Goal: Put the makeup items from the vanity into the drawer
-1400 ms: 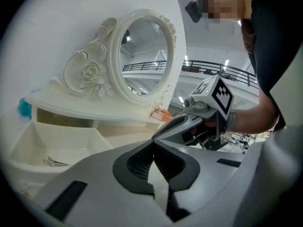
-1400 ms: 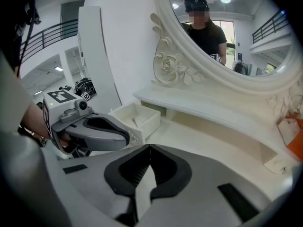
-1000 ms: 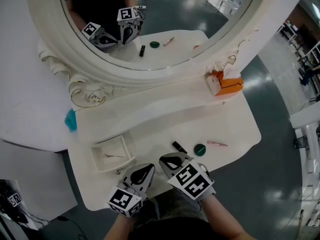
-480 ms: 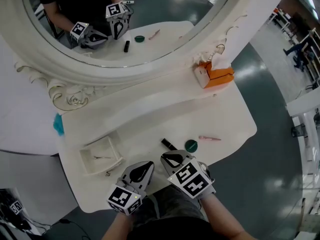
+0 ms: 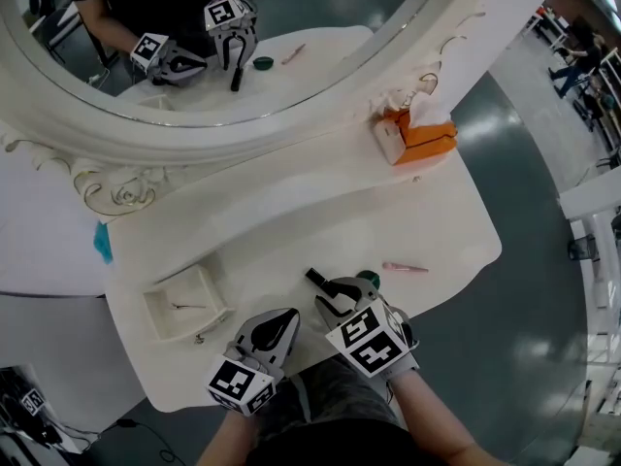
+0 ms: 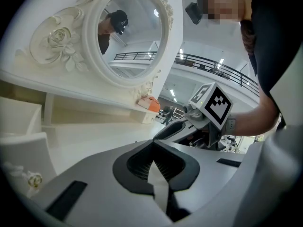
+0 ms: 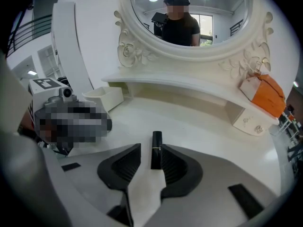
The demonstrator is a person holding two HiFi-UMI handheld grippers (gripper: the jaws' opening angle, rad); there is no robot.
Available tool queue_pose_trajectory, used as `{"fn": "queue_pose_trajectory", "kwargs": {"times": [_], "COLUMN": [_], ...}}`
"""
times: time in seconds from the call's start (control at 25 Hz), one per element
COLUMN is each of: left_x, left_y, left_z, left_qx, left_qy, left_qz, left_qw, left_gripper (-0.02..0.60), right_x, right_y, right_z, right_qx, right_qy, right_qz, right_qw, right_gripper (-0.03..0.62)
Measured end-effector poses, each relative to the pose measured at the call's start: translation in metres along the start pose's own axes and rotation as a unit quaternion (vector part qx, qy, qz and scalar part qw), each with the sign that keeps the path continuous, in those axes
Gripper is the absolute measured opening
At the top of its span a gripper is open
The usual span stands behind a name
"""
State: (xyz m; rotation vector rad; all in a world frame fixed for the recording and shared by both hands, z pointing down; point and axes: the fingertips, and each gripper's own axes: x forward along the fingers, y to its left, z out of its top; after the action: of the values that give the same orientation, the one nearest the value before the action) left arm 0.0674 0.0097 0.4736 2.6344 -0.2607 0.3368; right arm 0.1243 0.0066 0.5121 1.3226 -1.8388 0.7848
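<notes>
Since a second ago the right gripper [image 5: 335, 297] has come forward and down over the lipstick [image 5: 316, 281], and its jaws have just been opening. They now stand spread. In the right gripper view the black lipstick lies on the worktop [image 5: 291, 221] between them, close against one pad but not pinched. The left gripper [image 5: 289, 316] has barely shifted. Its jaws are pressed together with nothing between them, and it hangs near the front edge, between the drawer [image 5: 153, 314] and the right gripper. The makeup has kept its place on the worktop.

By my reading the task is near its start. Three items are still out:
- the lipstick, just beside the green compact [image 5: 370, 279]
- the green compact, partly behind the right gripper
- the pink stick [image 5: 405, 267], a little further right

The drawer stands pulled out at the worktop's left end, well apart from these three. One thin thing [image 5: 184, 307] lies on its floor, too small to tell what it is, so at most one item may already be in. The lipstick looks to be the piece in hand. After it is gripped and carried over, the compact and the pink stick would remain.

No brand or label can be read. The lipstick shows only a thin pale band around its middle, and the compact and pink stick look plain. The orange tissue box [image 5: 419, 140] under the mirror [image 5: 320, 76] shows no print that I can make out. Only the black-and-white squares on the gripper cubes are printed, and they carry no words.
</notes>
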Motion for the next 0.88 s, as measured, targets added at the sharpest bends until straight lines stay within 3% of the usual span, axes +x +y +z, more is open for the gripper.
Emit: {"fn": "queue_pose_trajectory", "kwargs": {"times": [0.88], "left_x": [0.004], "left_y": [0.014], "left_z": [-0.001], "left_qx": [-0.012], "left_qy": [0.000], "left_qz": [0.021], "left_qw": [0.9997], "left_gripper": [0.014], "right_x": [0.027], "right_y": [-0.011], "right_z": [-0.020], "right_qx": [0.009], "right_qy": [0.051], "right_qz": [0.008], "right_qw": [0.999], "right_gripper": [0.110]}}
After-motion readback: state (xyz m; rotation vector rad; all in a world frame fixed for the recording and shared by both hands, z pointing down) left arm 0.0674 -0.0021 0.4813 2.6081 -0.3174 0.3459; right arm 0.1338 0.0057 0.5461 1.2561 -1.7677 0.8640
